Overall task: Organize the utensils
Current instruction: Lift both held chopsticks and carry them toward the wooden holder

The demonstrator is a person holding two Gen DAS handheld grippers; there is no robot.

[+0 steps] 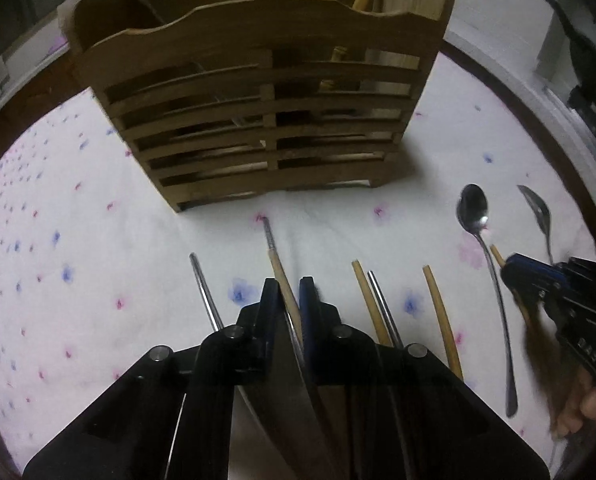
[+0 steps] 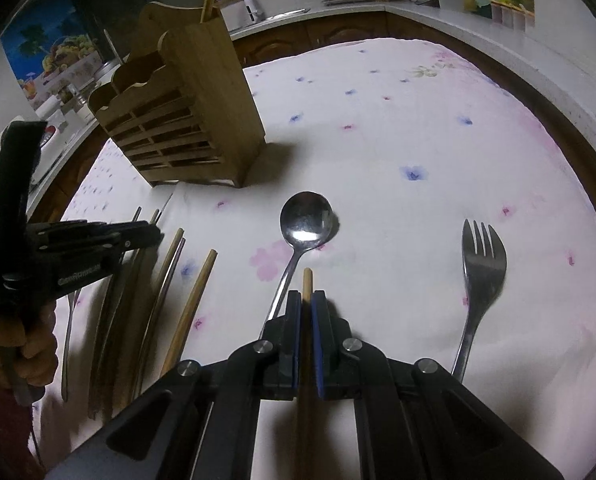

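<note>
Early on: both grippers, left point(image 1: 289, 292) and right point(image 2: 307, 304), each clamp a chopstick point(image 2: 307, 280). Spoon point(image 2: 306, 216), fork point(image 2: 483, 256), other sticks not yet in holder point(image 2: 186, 120).

Black tongs point(image 2: 307, 300), blue pads point(image 2: 319, 320), silver screws.

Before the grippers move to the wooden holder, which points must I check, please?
1. Right gripper shut on a wooden chopstick: ok.
2. Left gripper shut on a chopstick: ok.
3. Only one stick in the left grip: cannot tell; a metal one runs close beside it.
4. Wooden holder upright: ok.
5. Spoon and fork lie away from the grippers' path: ok.
</note>
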